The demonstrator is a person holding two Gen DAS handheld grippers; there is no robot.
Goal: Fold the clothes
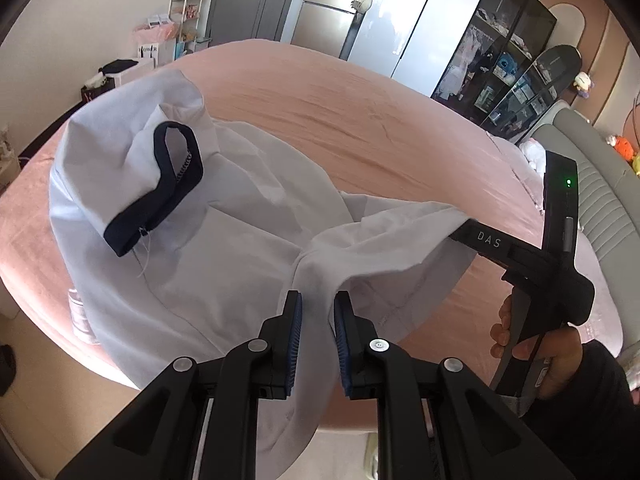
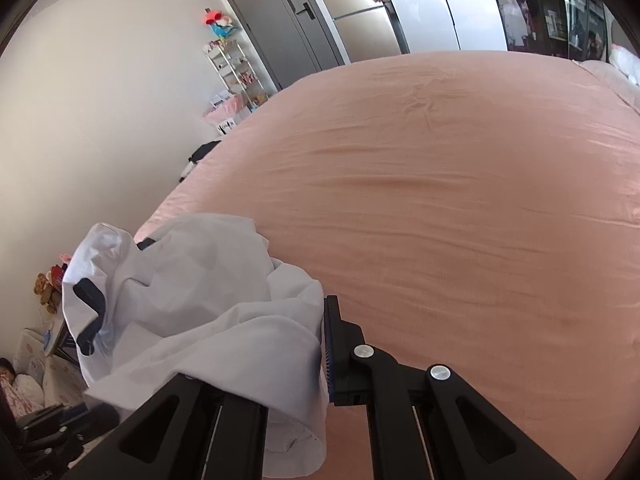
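A white garment [image 1: 224,248] with a navy trimmed opening [image 1: 176,184] lies crumpled on the near left part of the pink bed [image 1: 360,120]. My left gripper [image 1: 318,320] is shut on a fold of its near edge, and cloth hangs down below the pads. My right gripper [image 1: 460,232], held by a hand [image 1: 520,344], pinches another edge further right and lifts it off the bed. In the right wrist view the right gripper [image 2: 316,344] is shut on the white garment [image 2: 192,300]. Only its right pad [image 2: 329,344] shows, as cloth covers the left finger.
The bed's [image 2: 440,200] far and right parts are bare pink sheet. The bed's near edge drops to the floor just below my grippers. Beyond stand a fridge [image 1: 328,12], a white shelf rack [image 1: 188,0], a glass cabinet [image 1: 508,64] and a grey padded headboard [image 1: 600,192].
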